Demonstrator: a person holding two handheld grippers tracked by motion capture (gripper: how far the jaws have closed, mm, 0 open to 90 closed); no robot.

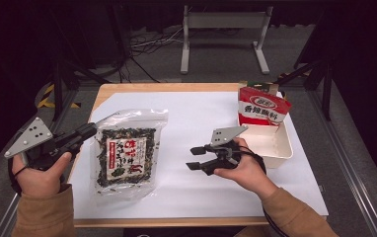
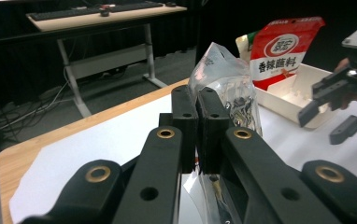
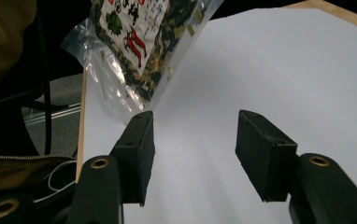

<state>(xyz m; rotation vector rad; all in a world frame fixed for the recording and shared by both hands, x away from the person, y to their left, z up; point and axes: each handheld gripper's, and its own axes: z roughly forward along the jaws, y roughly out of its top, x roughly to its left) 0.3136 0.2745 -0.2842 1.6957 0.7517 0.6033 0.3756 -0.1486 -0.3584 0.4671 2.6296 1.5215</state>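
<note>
Left gripper (image 1: pixel 89 130): jaws pinched shut on the top corner of the clear snack bag (image 1: pixel 127 155), lifting that corner.
Bag: otherwise flat on the white sheet (image 1: pixel 201 187), left part of the worktop.
Right gripper (image 1: pixel 195 158): jaws apart, holding nothing, aimed at the bag.
Advice: take the opposite edge before lifting.
Room: bare sheet between; tray (image 1: pixel 280 148) with red packet (image 1: pixel 261 107) far right.

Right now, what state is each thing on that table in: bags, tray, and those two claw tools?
Seaweed bag: sealed, lying flat, one corner pinched and lifted.
Red packet: upright, leaning in the tray.
Tray: open-topped, holding the red packet at its far end.
Left gripper: shut on the seaweed bag's corner.
Right gripper: open, nothing between its jaws.
</note>
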